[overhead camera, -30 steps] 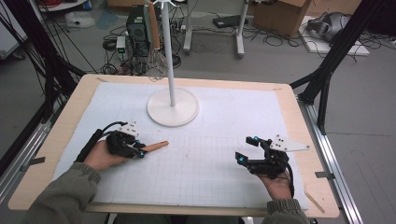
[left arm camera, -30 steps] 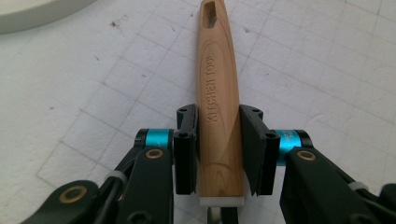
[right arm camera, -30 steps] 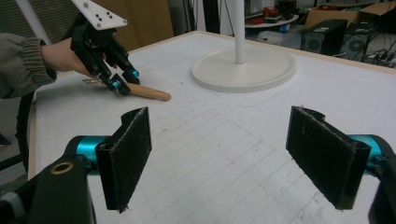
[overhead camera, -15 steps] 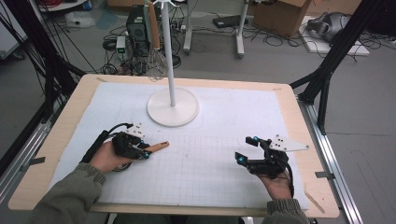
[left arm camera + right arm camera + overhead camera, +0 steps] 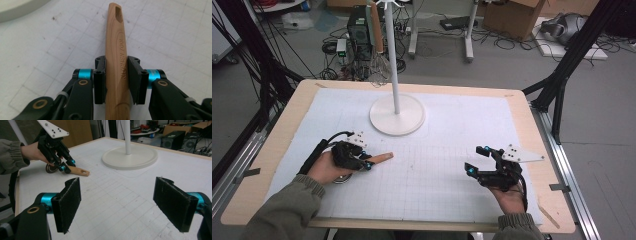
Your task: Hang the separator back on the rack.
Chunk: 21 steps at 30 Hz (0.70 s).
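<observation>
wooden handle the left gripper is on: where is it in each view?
High view: wooden handle left of centre, sticking out to the right of the left gripper.
Left gripper view: handle runs up the middle between the jaws, hang hole at top.
Right gripper view: upper left, handle on the mat.
Shared landmark: white round stand base.

We see a light brown wooden handle (image 5: 116, 62) with dark wavy grain lines and dark letters, in the middle of the left gripper view. The left gripper (image 5: 116, 80) is black with bright blue rings and gold screws. The white mat (image 5: 437, 165) has a thin grey grid of squares. The table (image 5: 287, 125) edge is pale tan. The white stand (image 5: 397, 116) is at the upper middle. The right gripper (image 5: 477, 160) is black with blue dots. The sleeves (image 5: 282, 212) are olive green.
</observation>
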{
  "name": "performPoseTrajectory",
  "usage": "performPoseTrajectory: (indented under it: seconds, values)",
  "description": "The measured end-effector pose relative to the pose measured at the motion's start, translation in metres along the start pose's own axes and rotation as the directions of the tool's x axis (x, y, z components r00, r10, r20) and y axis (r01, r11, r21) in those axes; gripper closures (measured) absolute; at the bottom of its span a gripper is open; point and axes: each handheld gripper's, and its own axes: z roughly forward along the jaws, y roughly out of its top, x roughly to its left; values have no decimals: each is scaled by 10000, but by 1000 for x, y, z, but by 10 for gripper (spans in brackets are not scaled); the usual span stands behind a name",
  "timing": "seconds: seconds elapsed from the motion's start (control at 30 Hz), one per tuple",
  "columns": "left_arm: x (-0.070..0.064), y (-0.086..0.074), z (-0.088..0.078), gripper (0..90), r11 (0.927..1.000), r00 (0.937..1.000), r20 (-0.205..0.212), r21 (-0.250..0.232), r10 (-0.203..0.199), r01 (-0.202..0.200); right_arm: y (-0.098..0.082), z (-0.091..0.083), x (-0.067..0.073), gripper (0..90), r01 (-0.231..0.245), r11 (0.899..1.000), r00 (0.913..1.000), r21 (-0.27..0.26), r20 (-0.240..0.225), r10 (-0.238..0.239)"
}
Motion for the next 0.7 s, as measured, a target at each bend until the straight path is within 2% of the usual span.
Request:
performPoseTrajectory:
  seconds: [0.27, 0.43, 0.57, 0.6, 0.67, 0.7]
  values:
    - [-4, -3, -7, 580, 9964, 9990, -107, 743, 428, -419, 0, -1, 1, 210, -49, 10000, 10000, -19, -9, 49]
    - [-2, -8, -10, 600, 9968, 9996, -84, 746, 286, -279, 0, 0, 0, 210, -26, 10000, 10000, -16, 6, 26]
    - [-1, -10, -11, 665, 9968, 9990, -141, 683, 426, -416, 0, 0, 1, 210, -65, 10000, 10000, 58, -9, 65]
    - [-2, -10, -10, 670, 9975, 9992, -143, 608, 375, -366, 0, 0, 1, 210, -40, 10000, 10000, 52, -1, 40]
    - [-3, -9, -11, 673, 9956, 9978, -233, 717, 622, -604, 0, 1, 1, 210, -60, 10000, 10000, 40, 12, 60]
    - [-4, -9, -10, 679, 9960, 9978, -254, 670, 606, -588, 0, 1, 1, 210, -23, 10000, 10000, 46, -1, 23]
